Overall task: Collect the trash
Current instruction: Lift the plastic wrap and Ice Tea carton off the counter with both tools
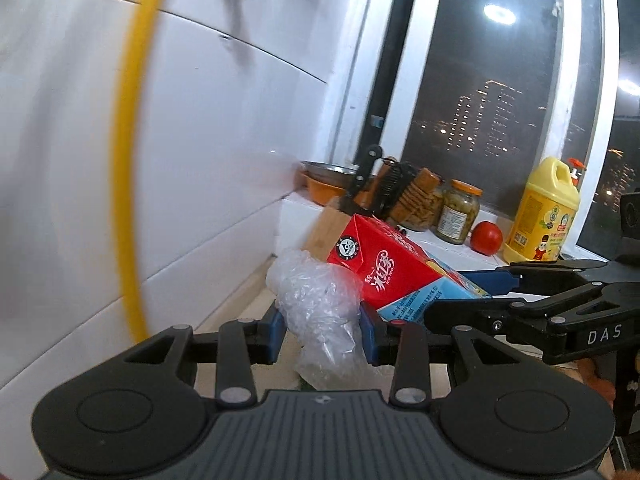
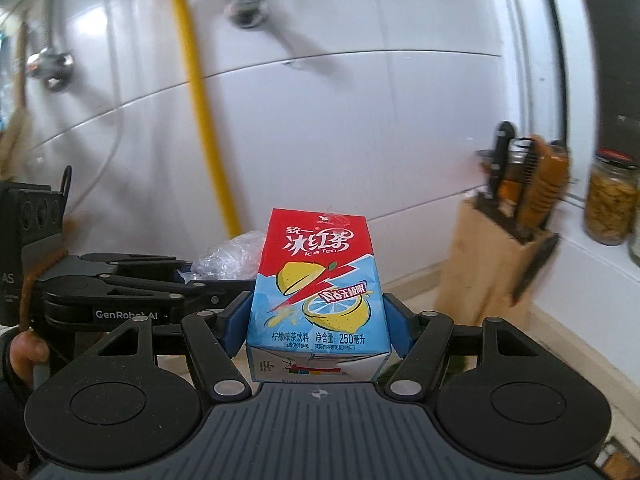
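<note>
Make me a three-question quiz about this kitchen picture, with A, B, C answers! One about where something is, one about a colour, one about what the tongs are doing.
1. Where is the tomato?
A. On the window ledge beside the yellow bottle
B. Inside the knife block
C. In a bowl

2. What colour is the wall pipe?
A. Green
B. Yellow
C. Black

3. What do the right tongs hold?
A. Nothing
B. A jar
C. An ice tea carton

Answers:
1. A: it sits left of the bottle.
2. B: it is bright yellow on white tiles.
3. C: blue pads press on both carton sides.
</note>
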`<action>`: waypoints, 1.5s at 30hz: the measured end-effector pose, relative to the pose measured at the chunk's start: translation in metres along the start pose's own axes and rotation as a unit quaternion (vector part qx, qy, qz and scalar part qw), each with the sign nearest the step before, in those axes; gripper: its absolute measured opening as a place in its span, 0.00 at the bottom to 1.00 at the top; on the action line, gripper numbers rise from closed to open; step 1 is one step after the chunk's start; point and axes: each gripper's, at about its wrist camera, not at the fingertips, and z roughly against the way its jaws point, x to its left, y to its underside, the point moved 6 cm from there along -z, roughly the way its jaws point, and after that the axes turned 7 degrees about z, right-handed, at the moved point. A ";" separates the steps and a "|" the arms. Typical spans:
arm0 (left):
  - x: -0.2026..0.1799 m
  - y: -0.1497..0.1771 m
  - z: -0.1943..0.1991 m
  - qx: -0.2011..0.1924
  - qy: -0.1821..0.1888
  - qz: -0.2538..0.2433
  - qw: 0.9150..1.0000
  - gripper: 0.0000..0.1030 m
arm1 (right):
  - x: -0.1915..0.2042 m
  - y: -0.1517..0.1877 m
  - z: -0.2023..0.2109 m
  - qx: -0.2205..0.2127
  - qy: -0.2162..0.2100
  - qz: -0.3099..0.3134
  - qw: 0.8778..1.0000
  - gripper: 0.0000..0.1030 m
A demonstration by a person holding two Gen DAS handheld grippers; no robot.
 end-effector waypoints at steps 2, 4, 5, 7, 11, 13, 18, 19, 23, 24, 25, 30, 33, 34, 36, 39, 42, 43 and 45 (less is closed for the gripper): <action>0.007 0.003 0.014 -0.005 -0.010 0.003 1.000 0.31 | 0.015 0.000 0.000 0.001 -0.010 0.007 1.000 0.71; 0.016 0.006 0.029 -0.012 -0.019 0.009 1.000 0.31 | 0.029 -0.002 -0.003 0.002 -0.021 0.010 1.000 0.71; 0.021 0.008 0.036 -0.015 -0.023 0.013 1.000 0.31 | 0.036 -0.002 -0.004 0.002 -0.027 0.013 1.000 0.71; 0.032 0.013 0.050 -0.020 -0.031 0.022 0.999 0.31 | 0.052 -0.003 -0.007 0.003 -0.038 0.019 0.999 0.71; 0.054 0.025 0.079 -0.027 -0.057 0.036 0.997 0.31 | 0.082 -0.004 -0.015 0.007 -0.065 0.031 0.997 0.71; 0.065 0.030 0.093 -0.030 -0.073 0.045 0.996 0.31 | 0.097 -0.005 -0.021 0.011 -0.078 0.036 0.996 0.71; 0.089 0.044 0.130 -0.041 -0.116 0.064 0.990 0.31 | 0.135 -0.003 -0.035 0.019 -0.119 0.051 0.991 0.71; 0.092 0.046 0.136 -0.043 -0.124 0.066 0.989 0.31 | 0.143 -0.003 -0.039 0.020 -0.128 0.054 0.990 0.71; 0.106 0.060 0.162 -0.052 -0.151 0.086 0.983 0.31 | 0.175 -0.001 -0.049 0.026 -0.158 0.067 0.985 0.71; 0.109 0.063 0.168 -0.054 -0.157 0.090 0.982 0.31 | 0.182 0.000 -0.051 0.027 -0.165 0.072 0.983 0.71; 0.112 0.067 0.174 -0.056 -0.162 0.094 0.981 0.31 | 0.189 0.000 -0.052 0.029 -0.171 0.075 0.982 0.71; 0.120 0.086 0.197 -0.059 -0.193 0.109 0.973 0.31 | 0.220 0.006 -0.056 0.041 -0.201 0.086 0.975 0.71; 0.125 0.101 0.209 -0.056 -0.213 0.114 0.969 0.31 | 0.235 0.013 -0.058 0.050 -0.215 0.090 0.971 0.71; 0.127 0.107 0.214 -0.055 -0.218 0.117 0.967 0.31 | 0.240 0.016 -0.059 0.054 -0.219 0.091 0.970 0.71; 0.129 0.115 0.221 -0.051 -0.227 0.124 0.965 0.31 | 0.251 0.024 -0.061 0.063 -0.227 0.095 0.967 0.71; 0.134 0.130 0.228 -0.046 -0.235 0.137 0.961 0.31 | 0.263 0.033 -0.064 0.076 -0.235 0.096 0.964 0.71; 0.139 0.144 0.234 -0.039 -0.242 0.150 0.958 0.31 | 0.273 0.044 -0.067 0.090 -0.241 0.095 0.962 0.71; 0.141 0.148 0.235 -0.037 -0.244 0.154 0.957 0.31 | 0.276 0.047 -0.068 0.095 -0.242 0.094 0.961 0.71; 0.144 0.158 0.238 -0.031 -0.246 0.161 0.955 0.31 | 0.282 0.055 -0.070 0.104 -0.244 0.094 0.959 0.71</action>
